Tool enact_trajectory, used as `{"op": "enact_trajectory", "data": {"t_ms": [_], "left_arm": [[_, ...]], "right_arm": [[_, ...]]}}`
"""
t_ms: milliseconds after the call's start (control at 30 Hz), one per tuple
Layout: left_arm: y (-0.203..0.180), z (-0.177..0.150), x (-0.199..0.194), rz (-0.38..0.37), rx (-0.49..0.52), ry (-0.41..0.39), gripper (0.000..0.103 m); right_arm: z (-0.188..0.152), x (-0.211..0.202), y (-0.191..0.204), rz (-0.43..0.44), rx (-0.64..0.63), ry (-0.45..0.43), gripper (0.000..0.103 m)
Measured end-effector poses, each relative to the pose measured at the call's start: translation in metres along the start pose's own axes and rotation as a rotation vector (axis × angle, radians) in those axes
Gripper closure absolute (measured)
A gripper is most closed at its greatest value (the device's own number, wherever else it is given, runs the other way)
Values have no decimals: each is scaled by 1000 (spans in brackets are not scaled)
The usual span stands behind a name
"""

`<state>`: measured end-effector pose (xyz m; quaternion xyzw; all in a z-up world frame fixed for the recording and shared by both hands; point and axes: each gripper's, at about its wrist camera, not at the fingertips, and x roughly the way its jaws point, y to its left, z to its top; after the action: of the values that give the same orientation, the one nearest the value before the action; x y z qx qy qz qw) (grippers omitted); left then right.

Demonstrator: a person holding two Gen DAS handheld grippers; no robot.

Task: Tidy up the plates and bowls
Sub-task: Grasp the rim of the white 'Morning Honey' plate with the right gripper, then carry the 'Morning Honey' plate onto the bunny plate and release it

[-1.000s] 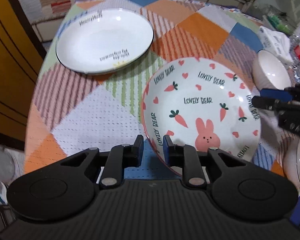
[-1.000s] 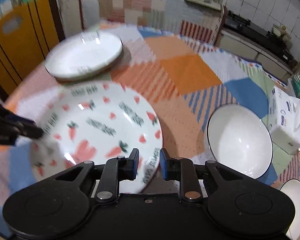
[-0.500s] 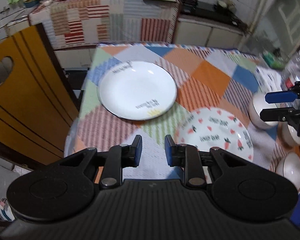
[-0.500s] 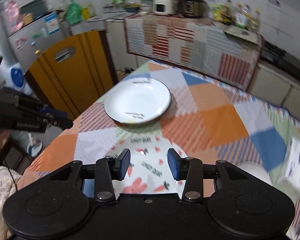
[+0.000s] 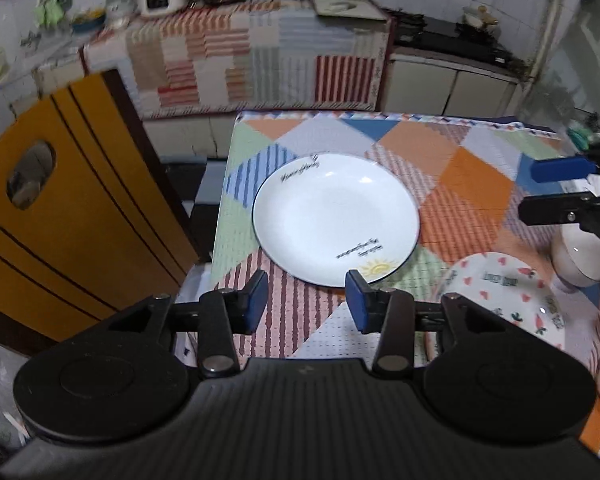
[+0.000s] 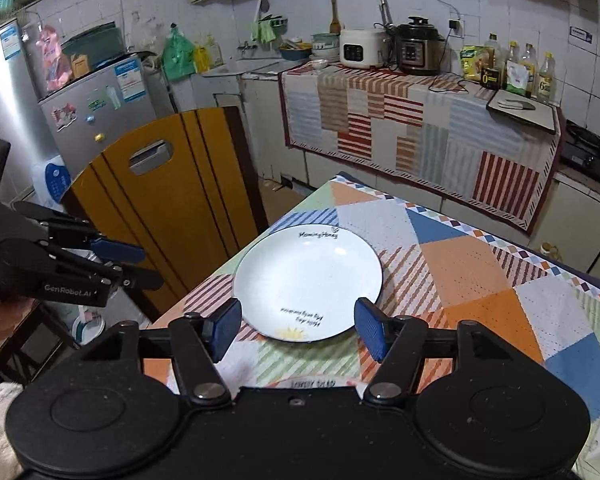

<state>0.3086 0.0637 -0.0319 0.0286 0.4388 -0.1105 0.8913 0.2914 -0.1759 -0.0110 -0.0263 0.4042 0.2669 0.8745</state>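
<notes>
Both grippers' jaws opening, empty — white plate (image 5: 336, 220) sitting at 12 o'clock, carrot plate (image 5: 504, 300) at 3, bowls unstacked — sorting barely starting.

Both grippers lifted up and away from the carrot plate (image 5: 504, 300). The left gripper (image 5: 306, 304) and right gripper (image 6: 296, 326) had been nearly closed at its rim; their jaws were opening, with nothing between the fingers (image 5: 356, 304).

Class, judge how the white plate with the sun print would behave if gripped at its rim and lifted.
The white plate looks glazed, so probably slippery between pads. It seems rigid ceramic, likely breakable if dropped. Lying flat on the tablecloth, it should slide rather than roll.
</notes>
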Motion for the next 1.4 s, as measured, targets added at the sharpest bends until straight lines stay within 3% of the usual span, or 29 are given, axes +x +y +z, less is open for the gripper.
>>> {"op": "enact_trajectory", "data": {"t_ms": [167,267,433,667,933,1033,1100,1167,1300,1400], "left_arm": [[11,-2,27,7,-81,3,62],[12,-1,44,7,-112,5,51],[17,-3,78,1,-191,-9,50],[25,-11,123,40,-291,31,52],[33,-13,154,54,-389,18,55],[37,-17,161,56,-413,16,68],[37,-18,167,48,-417,14,74],[36,-18,170,25,-426,1,82],[33,-16,171,35,-438,-10,83],[35,-16,172,25,-430,-2,83]], "right_arm": [[-7,26,-21,-12,99,26,36],[-10,40,-37,6,189,78,36],[-14,67,-64,44,324,143,36],[-27,120,-67,114,409,113,36],[-46,158,-66,51,520,116,37],[-49,162,-75,34,518,95,43],[-52,164,-82,44,533,80,55],[-55,165,-88,64,550,62,60],[-55,165,-93,117,526,72,75],[-55,169,-96,122,511,85,77]]}}
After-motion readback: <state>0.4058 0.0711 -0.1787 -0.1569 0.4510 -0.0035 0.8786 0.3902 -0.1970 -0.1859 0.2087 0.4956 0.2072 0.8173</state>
